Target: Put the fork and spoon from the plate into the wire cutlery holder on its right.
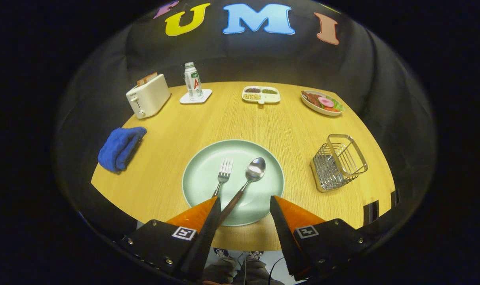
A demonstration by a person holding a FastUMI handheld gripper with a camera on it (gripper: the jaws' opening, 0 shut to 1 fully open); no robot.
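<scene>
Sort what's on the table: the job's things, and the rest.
Job: fork, spoon, plate, wire cutlery holder, gripper with jaws open, holding nothing.
Lying about: toaster, bottle, blue cloth, divided dish, food plate.

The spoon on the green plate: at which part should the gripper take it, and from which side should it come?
Probably the dark handle of the spoon, from the near side. It slants toward the open gripper and ends near one finger, while the bowl lies flat at the middle of the plate. The fork lies close beside it, so grip the stretch nearer the bowl, where the gap between the two is wider.
</scene>
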